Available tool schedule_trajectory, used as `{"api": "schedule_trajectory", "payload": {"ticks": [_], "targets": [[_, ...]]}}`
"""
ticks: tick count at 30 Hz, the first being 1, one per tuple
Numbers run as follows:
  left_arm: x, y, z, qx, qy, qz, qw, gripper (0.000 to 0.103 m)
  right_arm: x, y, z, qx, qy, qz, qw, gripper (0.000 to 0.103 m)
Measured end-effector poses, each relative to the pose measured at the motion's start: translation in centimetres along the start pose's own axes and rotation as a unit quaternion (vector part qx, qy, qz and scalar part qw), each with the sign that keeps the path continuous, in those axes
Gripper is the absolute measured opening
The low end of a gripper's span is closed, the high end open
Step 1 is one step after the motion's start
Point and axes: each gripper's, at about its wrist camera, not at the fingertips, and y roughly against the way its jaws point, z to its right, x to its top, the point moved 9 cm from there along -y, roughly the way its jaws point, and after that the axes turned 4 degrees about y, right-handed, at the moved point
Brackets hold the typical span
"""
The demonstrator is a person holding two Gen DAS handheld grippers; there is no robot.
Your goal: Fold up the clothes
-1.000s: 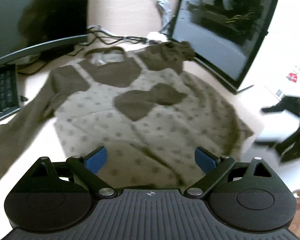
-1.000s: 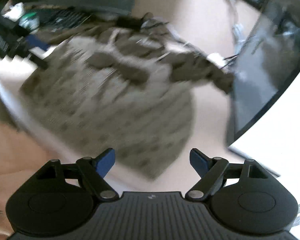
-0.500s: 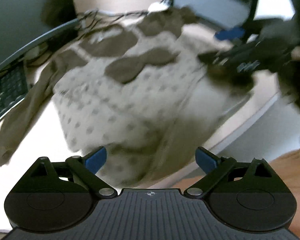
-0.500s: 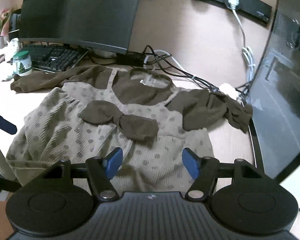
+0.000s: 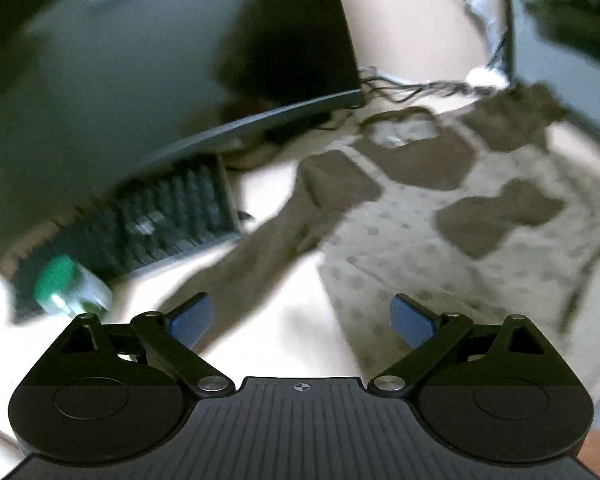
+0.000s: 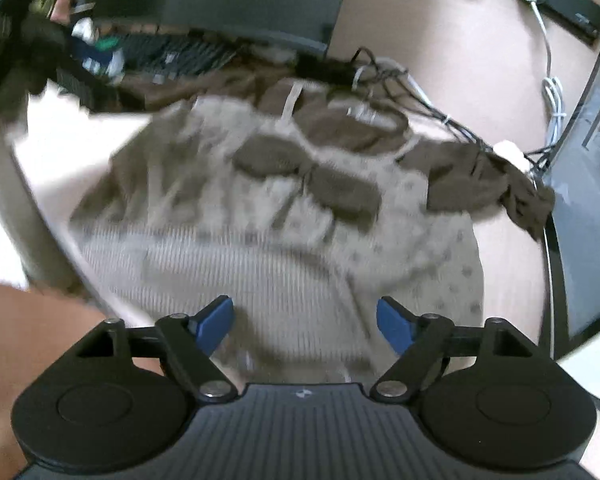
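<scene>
Sweater (image 5: 452, 216) lies flat on the surface (image 5: 284, 288), one sleeve (image 5: 244, 264) stretched left. Both my grippers, left (image 5: 300, 320) and right (image 6: 305, 322), hover with jaws open, empty. I'd pinch edges squarely.

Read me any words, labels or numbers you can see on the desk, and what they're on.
None can be read.
Keyboard: key legends blurred.
Green-lidded jar: label blurred.
Neck tag inside the top: too small and blurred.
</scene>
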Motion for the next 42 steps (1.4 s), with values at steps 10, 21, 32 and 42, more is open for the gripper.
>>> {"api": "schedule_trajectory", "payload": {"ticks": [10, 21, 32, 42], "targets": [[-5.5, 1.0, 7.8, -0.132, -0.086, -0.044, 0.9865, 0.099, 1.6, 1.2, 6.0, -0.140, -0.092, 0.035, 0.985, 0.002], [-2.4, -0.1, -0.8, 0.154, -0.100, 0.035, 0.9823, 0.099, 3.8, 7.4, 13.2, -0.237, -0.121, 0.107, 0.958, 0.002], [-2.3, 1.1, 4.9, -0.080, -0.080, 0.008, 0.9936, 0.099, 3.4, 5.3, 12.0, -0.192, -0.139, 0.098, 0.966, 0.002], [-3.7, -3.7, 9.2, -0.029, -0.161, 0.001, 0.9865, 0.086, 4.7, 5.3, 12.9, -0.176, -0.138, 0.115, 0.968, 0.002]]}}
